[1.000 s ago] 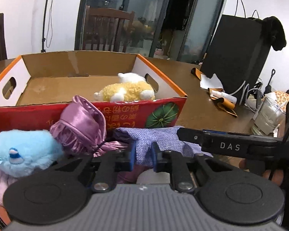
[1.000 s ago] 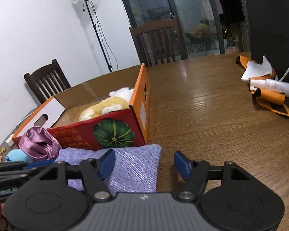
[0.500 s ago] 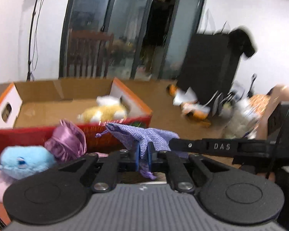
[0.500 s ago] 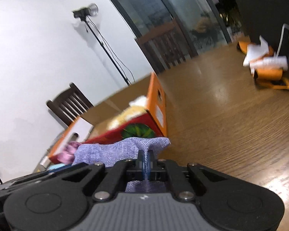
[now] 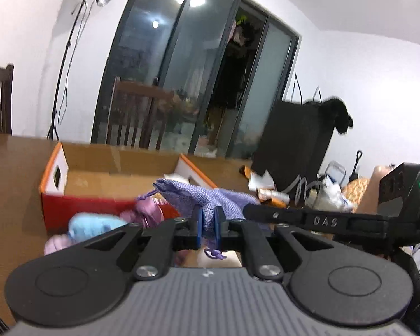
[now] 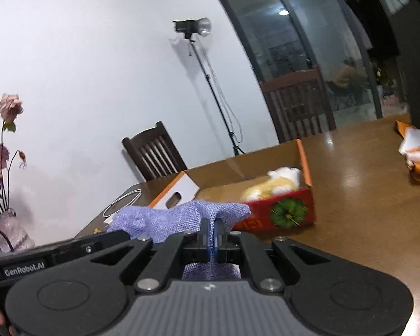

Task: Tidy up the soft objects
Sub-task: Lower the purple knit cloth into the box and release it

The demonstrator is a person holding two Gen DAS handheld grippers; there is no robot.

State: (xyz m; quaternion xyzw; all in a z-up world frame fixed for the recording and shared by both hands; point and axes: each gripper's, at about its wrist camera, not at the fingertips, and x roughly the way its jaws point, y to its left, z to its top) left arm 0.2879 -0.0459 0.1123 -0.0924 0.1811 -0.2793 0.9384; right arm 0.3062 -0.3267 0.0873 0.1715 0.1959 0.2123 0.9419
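Note:
A purple woven drawstring pouch (image 5: 198,196) hangs in the air between both grippers, in front of the box. My left gripper (image 5: 208,225) is shut on one side of it. My right gripper (image 6: 212,236) is shut on the other side of the pouch (image 6: 182,218). The red and orange cardboard box (image 5: 70,196) stands open behind it, also in the right wrist view (image 6: 282,210), with a yellow and white plush (image 6: 271,184) inside. A blue plush (image 5: 92,224) and a pink satin item (image 5: 148,212) lie in front of the box.
The brown wooden table (image 6: 364,210) carries orange and white clutter (image 6: 417,151) at the right, a black bag (image 5: 294,145) and cables. A vase of dried flowers (image 6: 5,224) stands at the left. Chairs (image 6: 154,154) and a light stand (image 6: 210,89) are behind the table.
Both grippers have closed on the purple pouch and lifted it off the table. The box now appears lower and farther away in both views.

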